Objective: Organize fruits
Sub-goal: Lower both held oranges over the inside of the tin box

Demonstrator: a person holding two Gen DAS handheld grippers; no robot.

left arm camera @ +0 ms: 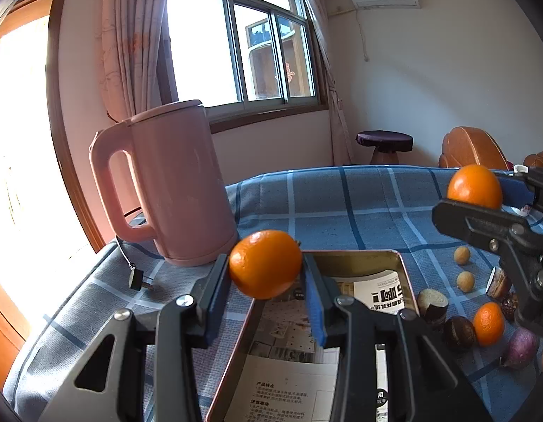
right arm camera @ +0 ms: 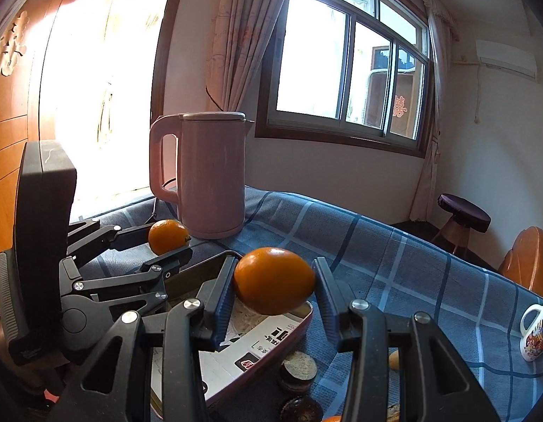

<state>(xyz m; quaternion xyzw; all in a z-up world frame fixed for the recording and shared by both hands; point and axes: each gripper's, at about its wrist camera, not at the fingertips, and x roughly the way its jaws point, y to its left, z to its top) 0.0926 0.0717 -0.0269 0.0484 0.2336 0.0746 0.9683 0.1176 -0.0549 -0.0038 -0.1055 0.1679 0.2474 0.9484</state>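
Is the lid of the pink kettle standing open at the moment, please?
No, the pink kettle has its lid lying flat and closed on top of the body.

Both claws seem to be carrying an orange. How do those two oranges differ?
The orange in the left gripper looks rounder and shows a stem dimple; the orange in the right gripper looks more oval and smooth. The left one hangs over the tin tray's far edge, near the pink kettle; the right one hangs over another edge. Both are bright orange and held above the tray.
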